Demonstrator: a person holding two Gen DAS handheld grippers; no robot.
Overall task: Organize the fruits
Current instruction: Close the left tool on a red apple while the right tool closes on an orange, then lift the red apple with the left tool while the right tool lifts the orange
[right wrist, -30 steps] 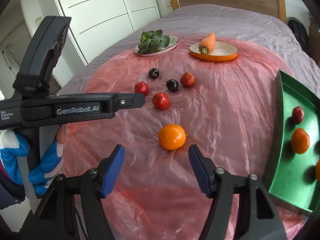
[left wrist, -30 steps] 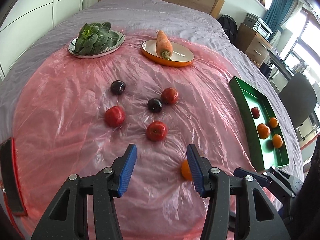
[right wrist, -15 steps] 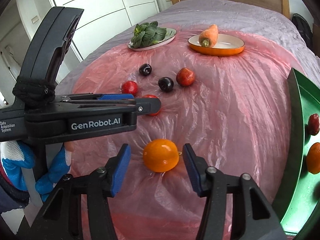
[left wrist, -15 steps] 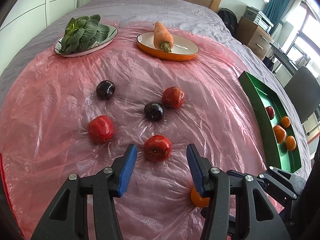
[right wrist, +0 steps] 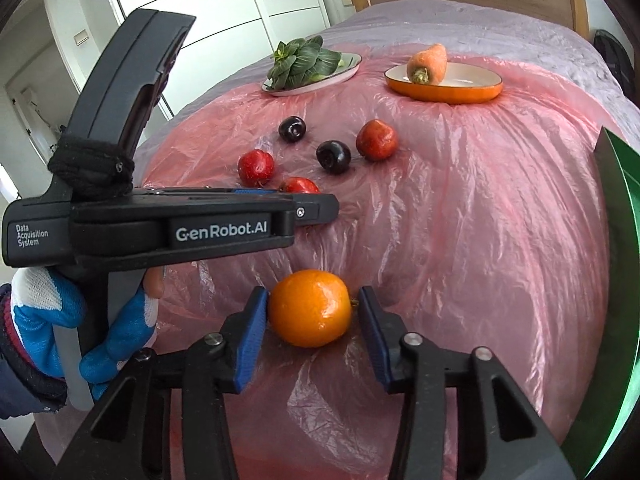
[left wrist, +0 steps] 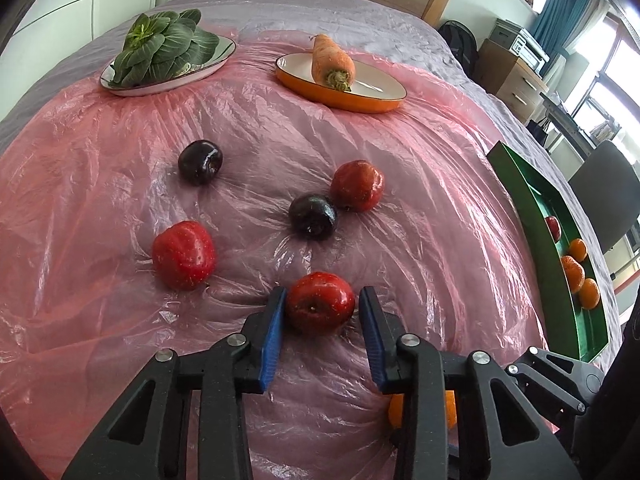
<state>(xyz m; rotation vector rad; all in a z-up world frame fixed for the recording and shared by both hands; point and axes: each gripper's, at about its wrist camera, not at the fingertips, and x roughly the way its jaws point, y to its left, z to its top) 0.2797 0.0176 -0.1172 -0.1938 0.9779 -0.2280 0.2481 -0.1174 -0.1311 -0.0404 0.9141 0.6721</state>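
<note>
On the pink plastic sheet, a red apple (left wrist: pixel 320 308) lies between the blue pads of my left gripper (left wrist: pixel 322 292). Its jaws are closing: the left pad touches the apple and a sliver of gap shows at the right pad. An orange (right wrist: pixel 310 308) sits between the pads of my right gripper (right wrist: pixel 312 292), whose jaws are also closing, with a narrow gap on the right side. The left gripper (right wrist: pixel 316 204) crosses the right wrist view over the apple (right wrist: pixel 300 185). A green tray (left wrist: pixel 516 176) at the right holds several fruits.
Two dark plums (left wrist: pixel 200 161) (left wrist: pixel 313 216) and two more red apples (left wrist: pixel 184 255) (left wrist: pixel 357 185) lie further back. Behind them are a plate of greens (left wrist: pixel 160 48) and a carrot (left wrist: pixel 332 60) on an orange plate (left wrist: pixel 360 100). A gloved hand (right wrist: pixel 40 320) holds the left gripper.
Both grippers came down and forward onto the sheet. The left one now straddles the red apple, the right one the orange, and both pairs of jaws have narrowed.
</note>
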